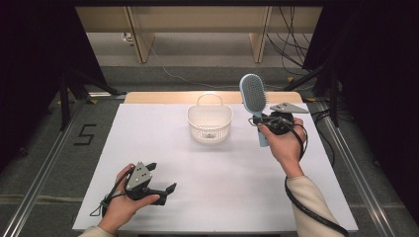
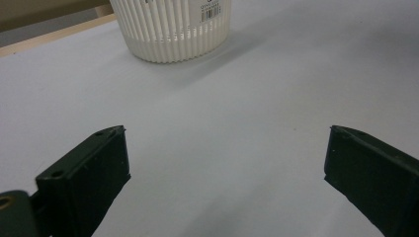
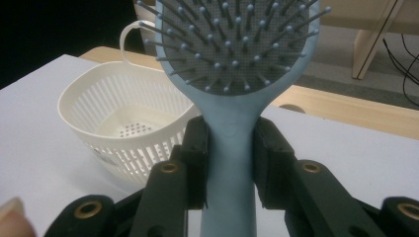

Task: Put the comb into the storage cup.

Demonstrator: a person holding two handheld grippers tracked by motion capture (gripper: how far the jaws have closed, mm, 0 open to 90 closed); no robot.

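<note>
Keep right gripper [image 1: 267,120] tight on blue brush [image 1: 254,96], lower slowly into white basket [image 1: 210,123]; left gripper [image 1: 159,186] wide open, empty.

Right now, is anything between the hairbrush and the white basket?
Nothing visible. The right gripper holds the blue hairbrush upright, beside the white slatted basket, whose inside looks empty. The left gripper sits open, well away.

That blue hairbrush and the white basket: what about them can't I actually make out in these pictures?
- Hairbrush: right gripper view, head's top cut off by the upper edge; the handle's lower end is hidden among the jaws.
- Basket: left gripper view, rim and handle cut off at the top.
- Basket's label: high view, too small to read.
</note>
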